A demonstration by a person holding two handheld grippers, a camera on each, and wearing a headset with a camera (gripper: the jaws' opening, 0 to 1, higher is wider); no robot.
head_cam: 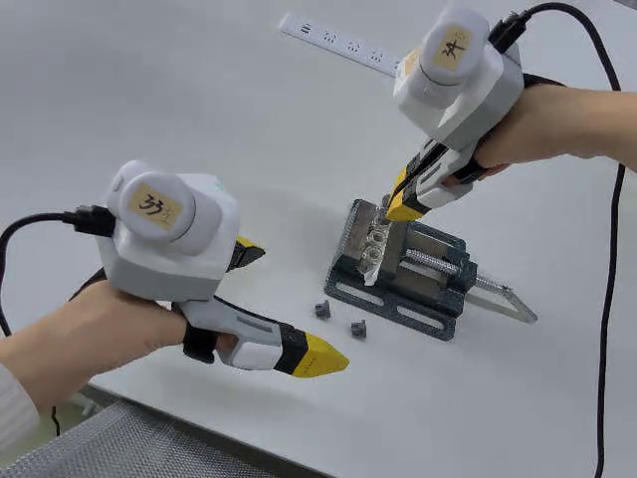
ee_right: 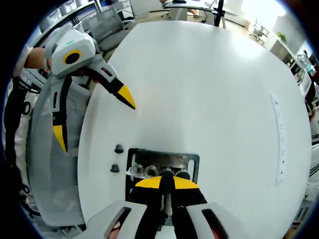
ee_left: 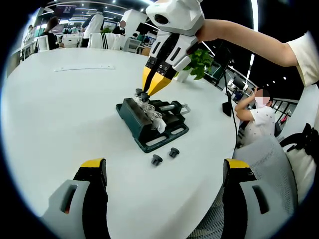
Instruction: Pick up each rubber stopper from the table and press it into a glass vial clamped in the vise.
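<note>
Standing on the white table (head_cam: 199,110), a dark green vise (head_cam: 423,289) clamps a short row of clear glass vials (head_cam: 375,247) between its jaws, with its screw handle sticking out on the side away from the vials.

The right tongs (head_cam: 401,209) point steeply down at the far end of the row, their yellow tips just above or touching the end vial; contact cannot be told. In the right gripper view these tongs (ee_right: 166,184) are drawn together on a small dark object that appears to be a rubber stopper (ee_right: 166,175), directly over the vise (ee_right: 192,162) and the vial mouths (ee_right: 144,171).

The left tongs (head_cam: 302,307) are held low over the near part of the table, jaws spread wide and gripping nothing. In the left gripper view the two yellow-tipped jaws rise at either side, and the vise (ee_left: 149,130) lies ahead with the right tongs (ee_left: 148,92) over it.

Two loose stoppers (head_cam: 322,310) lie on the table just in front of the vise base, near each other but apart. A white power strip (head_cam: 338,40) lies at the far edge, well apart from the vise.
</note>
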